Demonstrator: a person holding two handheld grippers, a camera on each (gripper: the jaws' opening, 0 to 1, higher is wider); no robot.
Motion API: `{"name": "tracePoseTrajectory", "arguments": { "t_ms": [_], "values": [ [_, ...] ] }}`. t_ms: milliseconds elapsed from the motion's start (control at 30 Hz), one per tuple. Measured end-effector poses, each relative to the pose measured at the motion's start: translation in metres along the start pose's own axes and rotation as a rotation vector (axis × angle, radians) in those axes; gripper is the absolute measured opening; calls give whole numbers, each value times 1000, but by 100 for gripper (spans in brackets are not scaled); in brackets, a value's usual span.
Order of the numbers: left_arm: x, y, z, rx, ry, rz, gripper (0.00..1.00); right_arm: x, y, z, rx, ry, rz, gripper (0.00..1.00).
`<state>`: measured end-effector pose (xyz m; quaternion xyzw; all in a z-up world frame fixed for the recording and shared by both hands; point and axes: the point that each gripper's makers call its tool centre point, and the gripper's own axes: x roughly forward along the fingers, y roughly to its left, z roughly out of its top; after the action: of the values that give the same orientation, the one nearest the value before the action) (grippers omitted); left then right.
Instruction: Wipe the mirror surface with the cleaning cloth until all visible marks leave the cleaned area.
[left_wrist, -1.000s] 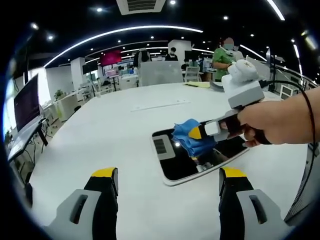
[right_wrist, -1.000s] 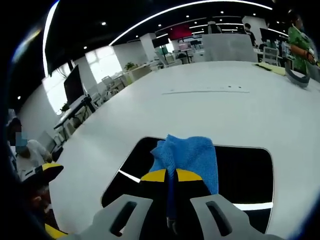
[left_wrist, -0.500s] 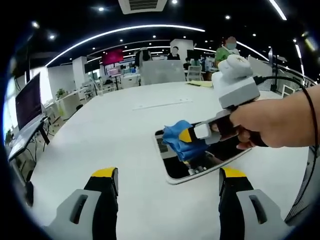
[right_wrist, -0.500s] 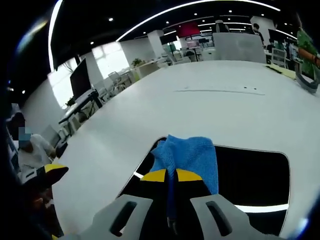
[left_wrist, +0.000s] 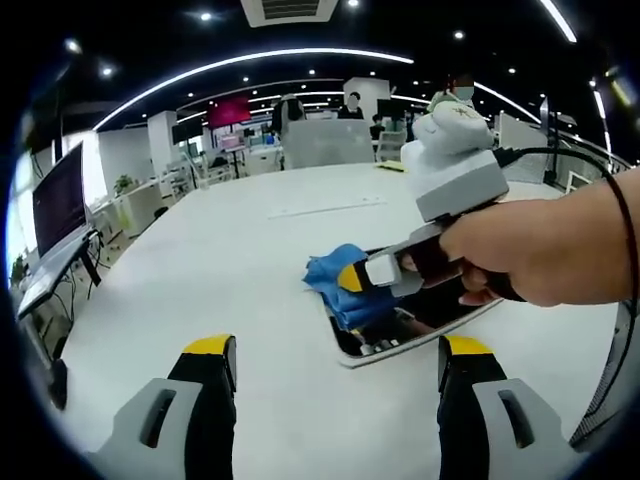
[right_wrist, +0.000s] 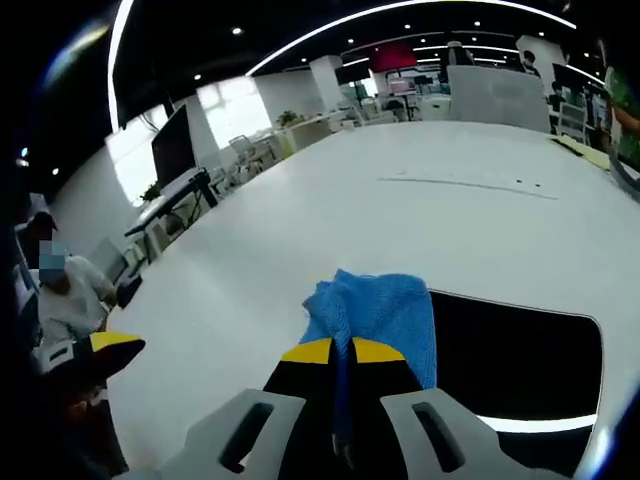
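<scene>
**Blue cloth at the mirror's near-left edge**

From where the left gripper (left_wrist: 335, 365) hovers, its two yellow-tipped jaws stand spread wide apart over the bare white table (left_wrist: 200, 260), pinching nothing. Further right in the left gripper view, the blue cleaning cloth (left_wrist: 335, 280) sits bunched over the left end of the mirror (left_wrist: 440, 310), a dark rounded slab lying flat on the table. The right gripper (left_wrist: 365, 275) comes in from the right, held in a person's hand (left_wrist: 500, 255), its yellow tip right at the cloth.

In the right gripper view, a yellow-tipped jaw of the left gripper (right_wrist: 110, 345) shows at the far left edge. Toward the middle, the right gripper (right_wrist: 343, 352) has its jaws pressed together on a fold of the cleaning cloth (right_wrist: 385, 315). The cloth spreads forward from the tips, overlapping the mirror's (right_wrist: 520, 350) left edge and part of the table (right_wrist: 350, 210). The dark glass stretches off to the right.
</scene>
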<state>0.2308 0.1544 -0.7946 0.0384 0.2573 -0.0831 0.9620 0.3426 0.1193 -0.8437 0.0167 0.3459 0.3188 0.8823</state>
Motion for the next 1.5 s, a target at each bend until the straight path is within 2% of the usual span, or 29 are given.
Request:
{"name": "tracePoseTrajectory", "arguments": {
  "t_ms": [300, 700, 1500],
  "values": [
    [-1, -2, 0, -4, 3, -7, 83, 0, -1, -1, -8, -17, 14, 1],
    [0, -3, 0, 0, 0, -12, 83, -2, 1, -3, -16, -9, 19, 1],
    [2, -7, 0, 14, -2, -24, 83, -24, 20, -25, -34, 0, 50, 1]
  ]
}}
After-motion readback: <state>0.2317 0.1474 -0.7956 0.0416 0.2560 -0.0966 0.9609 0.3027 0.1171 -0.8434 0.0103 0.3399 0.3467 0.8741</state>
